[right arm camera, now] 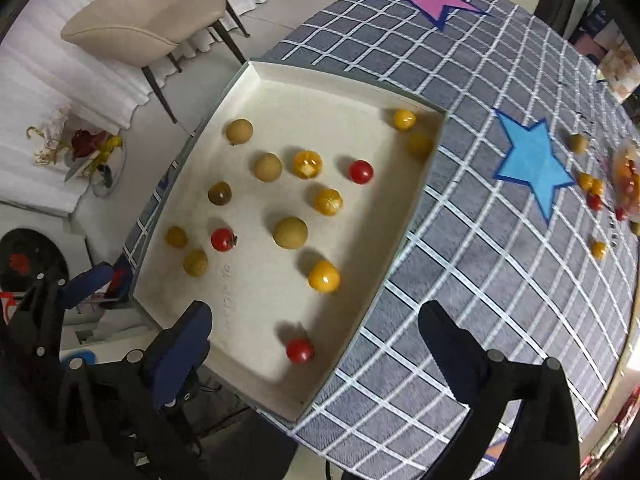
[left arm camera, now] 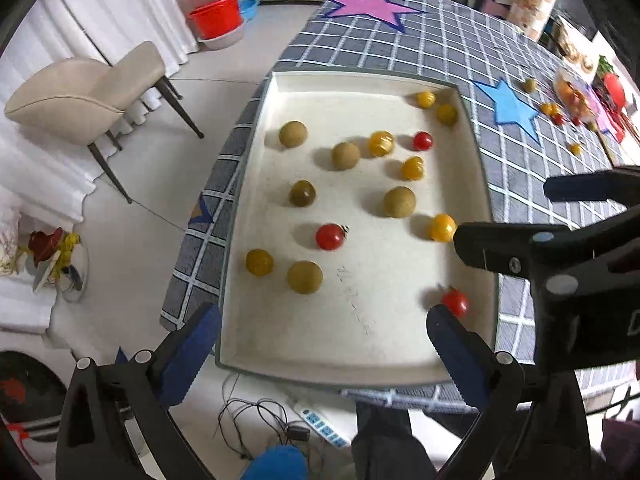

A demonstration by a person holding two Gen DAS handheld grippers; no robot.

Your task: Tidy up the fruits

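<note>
Shallow white tray sits at the near-left corner of the tabletop, its left and near rims close to or past the tabletop edge, floor visible just beyond. Fruits scattered loose inside, gaps between most: red tomato mid-tray, yellow tomato near the right wall, another red tomato at the near-right corner close to the wall, brownish round fruit centre. Bare tray floor along the near edge. Left tongs apart, nothing between them, hovering over the tray's near rim; right finger sits just beside the corner red tomato. Right tongs also apart and empty, straddling the tray's right wall, one finger over the tray, the other over checkered cloth. Left view shows the right tongs from the side, tip just beside the yellow tomato; right view shows the left tongs off the tray's near-left corner. Right view gives more of the bare cloth past the blue star, with a few more loose fruits far right, well apart from the tray. Left view alone shows the cables and power strip on the floor below the tabletop edge. Beige chair stands off to the left.
</note>
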